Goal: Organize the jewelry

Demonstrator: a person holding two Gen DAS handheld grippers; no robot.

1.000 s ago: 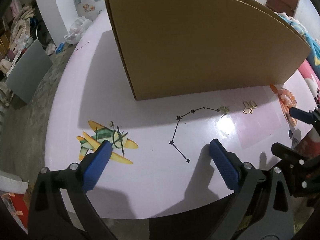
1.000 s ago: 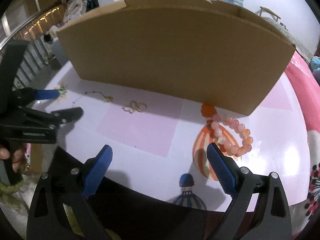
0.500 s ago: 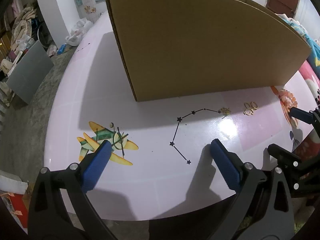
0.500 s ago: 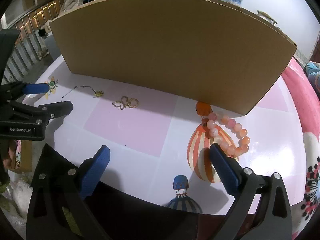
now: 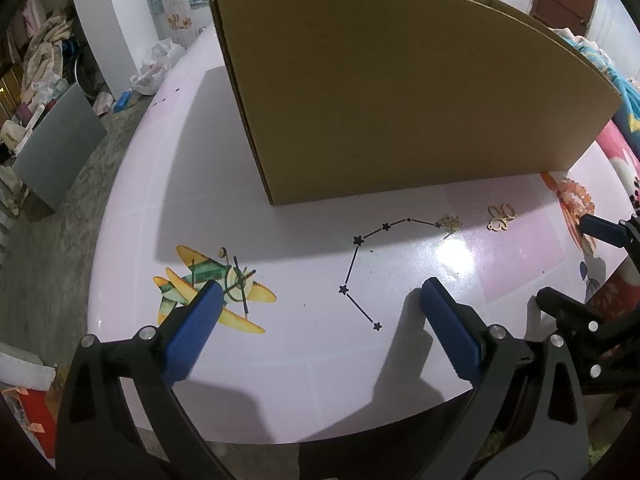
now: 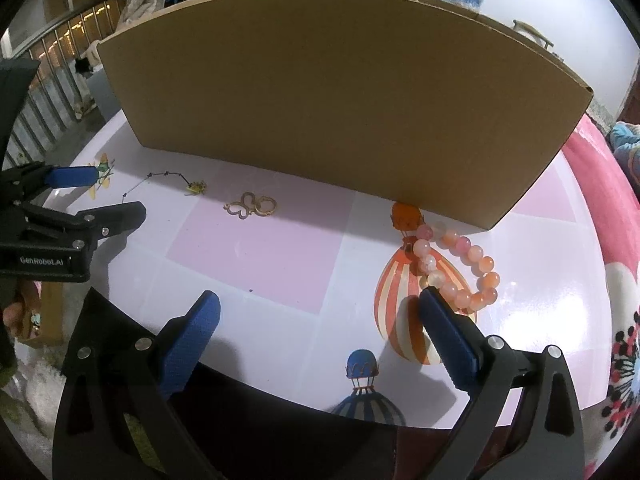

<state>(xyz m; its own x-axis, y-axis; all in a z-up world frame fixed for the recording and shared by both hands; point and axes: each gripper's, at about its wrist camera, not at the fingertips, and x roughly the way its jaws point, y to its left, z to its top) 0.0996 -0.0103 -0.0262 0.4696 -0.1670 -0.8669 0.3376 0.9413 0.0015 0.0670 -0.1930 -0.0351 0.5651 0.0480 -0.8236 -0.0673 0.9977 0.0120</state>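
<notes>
where beads curl — ring, no long axis

The tall brown cardboard box hides its own inside. In the left wrist view, the string of round pink and orange beads is partly hidden behind the blue-tipped right gripper. The small gold tangled piece is too tiny to make out.

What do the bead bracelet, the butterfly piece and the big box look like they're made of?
Bead bracelet: glossy pink-orange mottled beads, likely polished stone or glass.
Butterfly piece: thin gold-coloured openwork outline that glints, probably plated metal.
Box: matte brown cardboard, with a layered raw edge visible at the corner.
</notes>
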